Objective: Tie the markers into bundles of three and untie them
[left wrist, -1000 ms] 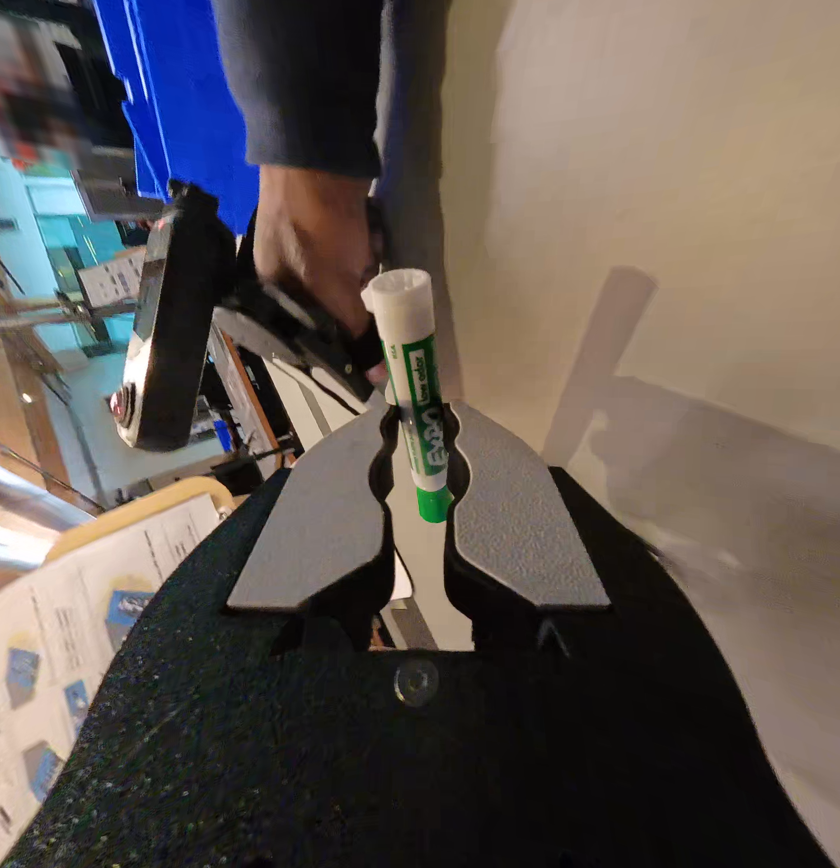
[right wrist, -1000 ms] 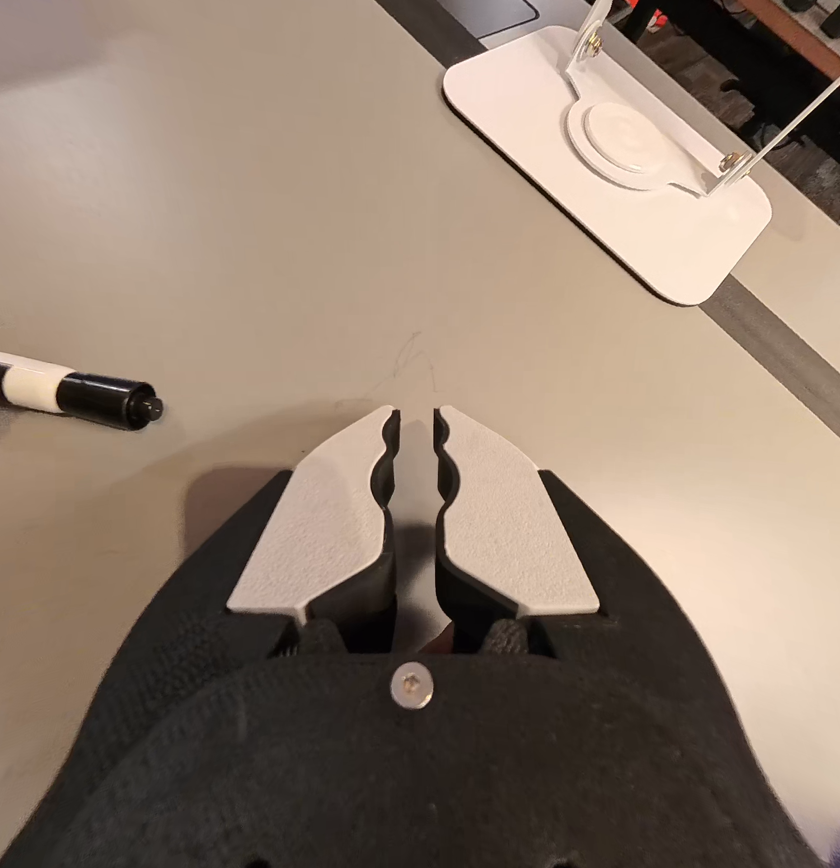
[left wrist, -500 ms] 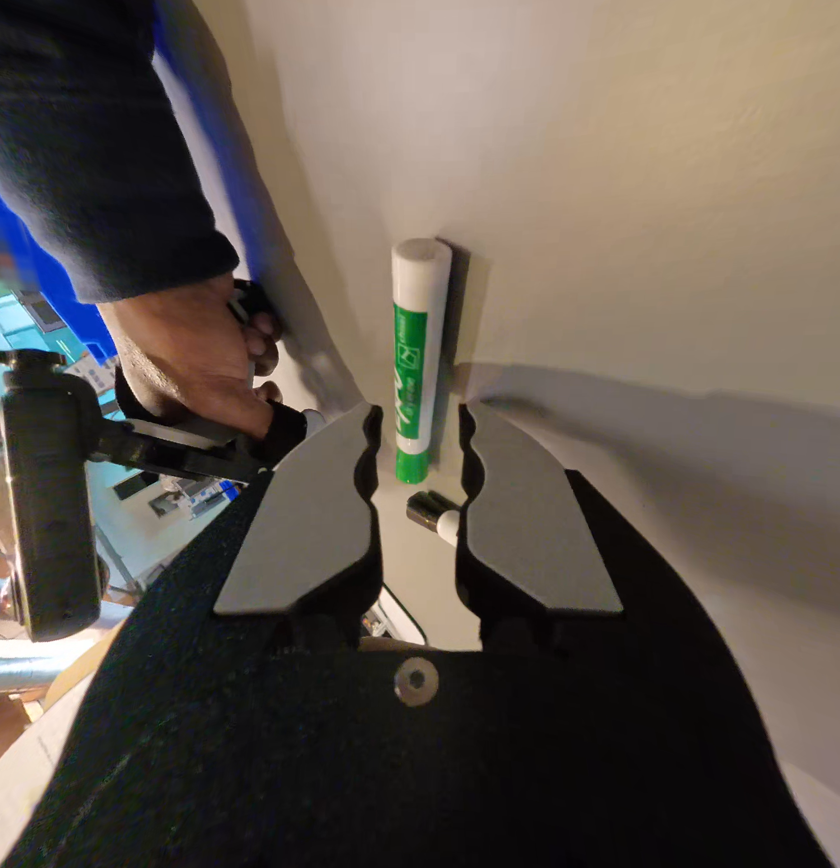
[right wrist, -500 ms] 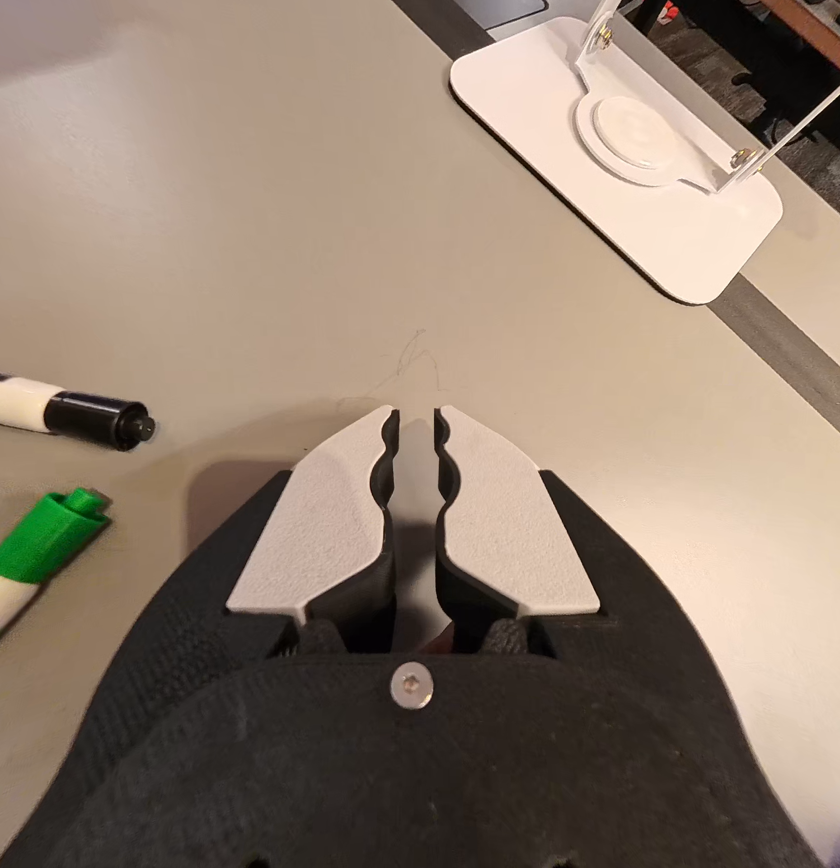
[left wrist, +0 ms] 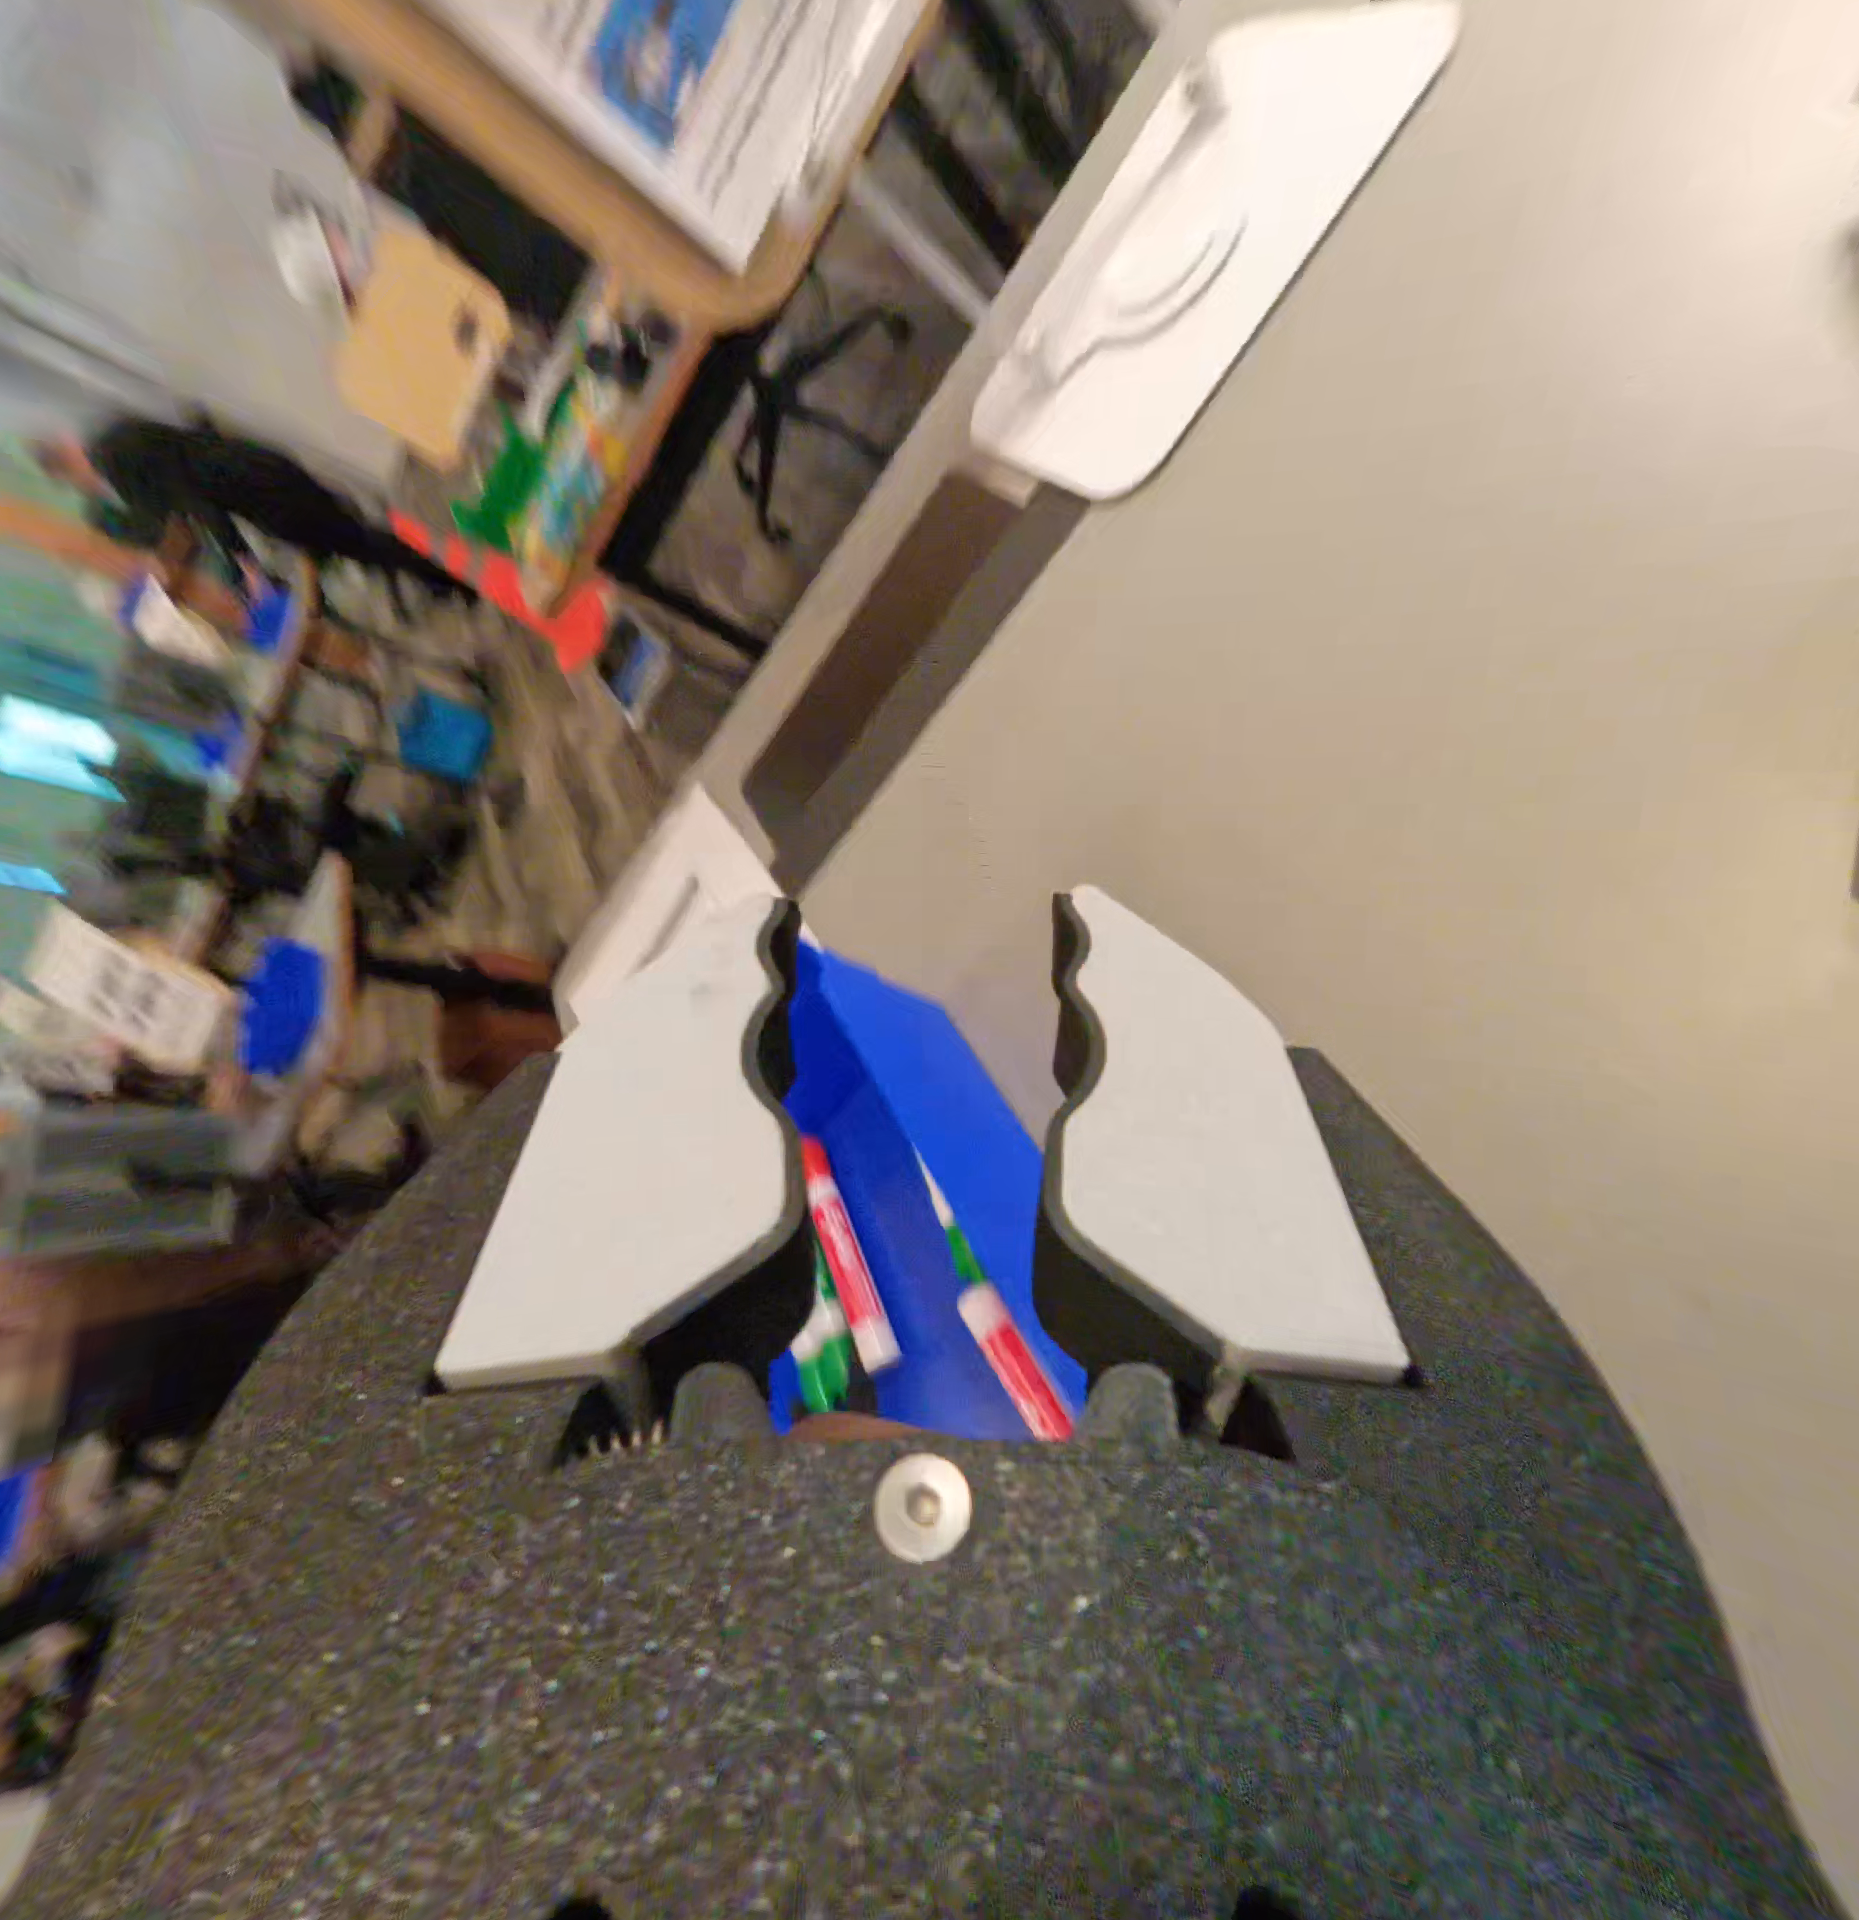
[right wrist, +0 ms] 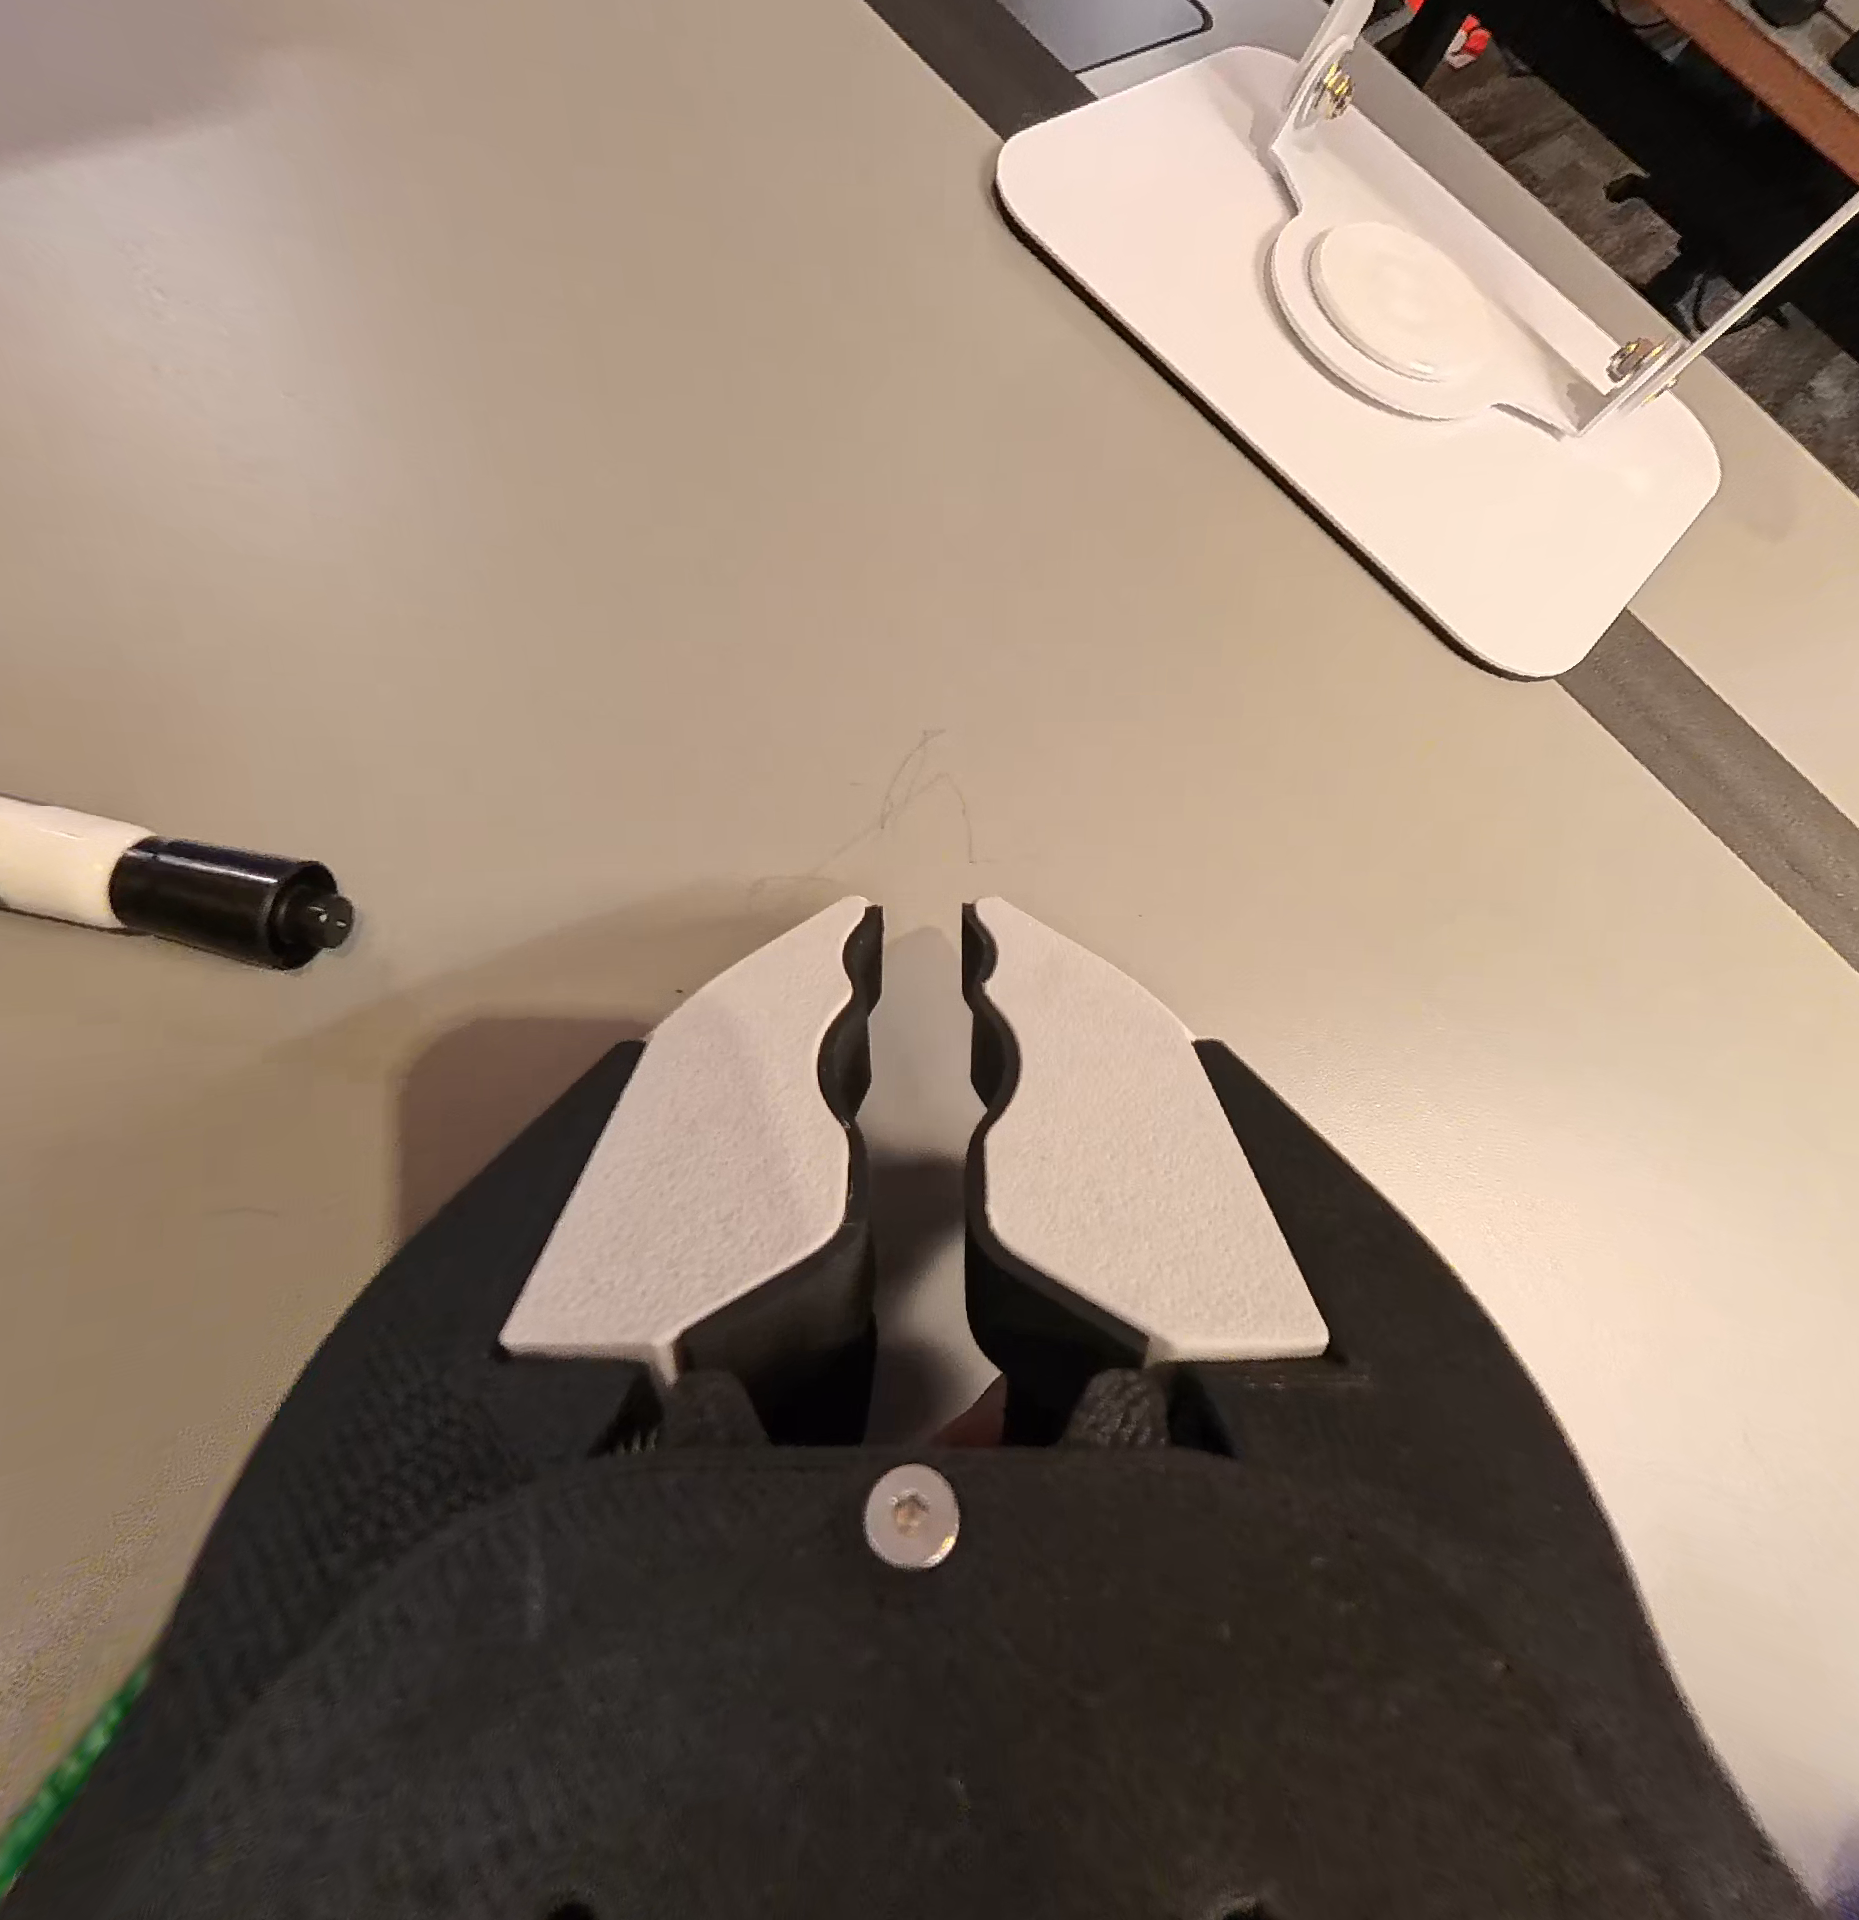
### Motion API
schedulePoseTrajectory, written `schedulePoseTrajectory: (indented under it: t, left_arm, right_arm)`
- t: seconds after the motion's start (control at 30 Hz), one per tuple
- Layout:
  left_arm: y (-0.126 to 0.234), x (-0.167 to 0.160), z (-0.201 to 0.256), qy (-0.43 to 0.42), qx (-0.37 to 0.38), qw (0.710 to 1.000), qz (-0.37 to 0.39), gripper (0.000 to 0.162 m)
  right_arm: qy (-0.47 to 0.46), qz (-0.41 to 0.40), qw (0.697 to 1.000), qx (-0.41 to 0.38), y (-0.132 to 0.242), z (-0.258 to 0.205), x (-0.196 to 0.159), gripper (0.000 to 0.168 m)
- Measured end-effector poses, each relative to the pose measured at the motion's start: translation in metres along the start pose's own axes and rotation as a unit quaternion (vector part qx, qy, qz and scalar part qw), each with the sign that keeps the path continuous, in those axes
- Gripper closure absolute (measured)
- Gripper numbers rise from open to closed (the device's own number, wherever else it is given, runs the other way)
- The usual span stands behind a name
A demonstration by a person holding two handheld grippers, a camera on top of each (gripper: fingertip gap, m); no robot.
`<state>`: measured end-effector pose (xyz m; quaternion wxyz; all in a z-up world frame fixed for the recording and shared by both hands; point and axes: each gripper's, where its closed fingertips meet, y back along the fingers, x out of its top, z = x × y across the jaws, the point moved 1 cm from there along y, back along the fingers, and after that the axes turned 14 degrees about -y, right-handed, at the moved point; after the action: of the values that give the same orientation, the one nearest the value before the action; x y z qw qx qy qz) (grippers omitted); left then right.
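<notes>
- The left gripper (left wrist: 925, 925) is seen with its jaws spread wide apart and nothing between them; the view is tilted and motion-blurred.
- Through the gap between those jaws a blue bin (left wrist: 904, 1081) is seen, resting at the edge of the desk (left wrist: 1476, 831).
- Inside the bin several markers are visible — a red marker (left wrist: 847, 1262) along the left side, another red marker (left wrist: 1013, 1371) nearer the right, and a green marker (left wrist: 821, 1371) partly hidden below the first. How many more lie there cannot be told.
- A white stand base (left wrist: 1205, 260) is seen farther along the same desk edge, with a blurred room behind it.
- The right gripper (right wrist: 922, 912) is held low over the desk (right wrist: 592, 468), its jaws parted by a narrow gap and holding nothing.
- A black marker (right wrist: 156, 883) lies flat on the desk to the left of that gripper, its black cap pointing toward the jaws, apart from them.
- A sliver of green (right wrist: 63, 1808) shows at the lower left corner of the right wrist view, beside the gripper body; what it belongs to cannot be told for certain.
- The white stand base (right wrist: 1351, 343) sits near the far right edge of the desk — a clear bracket (right wrist: 1424, 208) is bolted onto it.
- Faint pen scribbles (right wrist: 925, 790) are marked on the desk just ahead of the right gripper's tips.
</notes>
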<state>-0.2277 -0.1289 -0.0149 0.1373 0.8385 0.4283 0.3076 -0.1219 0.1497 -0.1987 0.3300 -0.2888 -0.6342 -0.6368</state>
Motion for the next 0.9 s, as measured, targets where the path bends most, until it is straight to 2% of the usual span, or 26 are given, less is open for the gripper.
schedulePoseTrajectory:
  t: [0.1,0.2,0.3,0.43,0.57,0.9]
  left_arm:
    - [0.008,-0.084,-0.011,0.19,-0.08,0.973,-0.105,0.112]
    - [0.002,-0.149,-0.021,0.275,-0.061,0.948,-0.149,0.113]
    - [-0.014,-0.189,-0.004,0.345,-0.095,0.919,-0.167,0.113]
    - [-0.039,-0.215,0.03,0.342,-0.144,0.907,-0.2,0.113]
    - [-0.052,-0.222,0.052,0.32,-0.178,0.905,-0.215,0.113]
    - [-0.045,-0.235,0.076,0.277,-0.221,0.903,-0.243,0.119]
  right_arm:
    - [-0.005,-0.001,1.0,0.001,0.0,0.001,0.0,0.154]
    - [-0.004,-0.001,1.0,-0.004,0.0,0.002,0.0,0.154]
    - [-0.003,-0.005,1.0,-0.009,-0.001,0.002,-0.001,0.153]
    - [-0.013,-0.01,1.0,-0.009,-0.002,0.005,-0.001,0.152]
    - [-0.03,-0.016,0.999,0.0,-0.003,0.006,-0.002,0.152]
    - [-0.029,-0.02,0.999,-0.002,-0.003,0.007,-0.003,0.151]
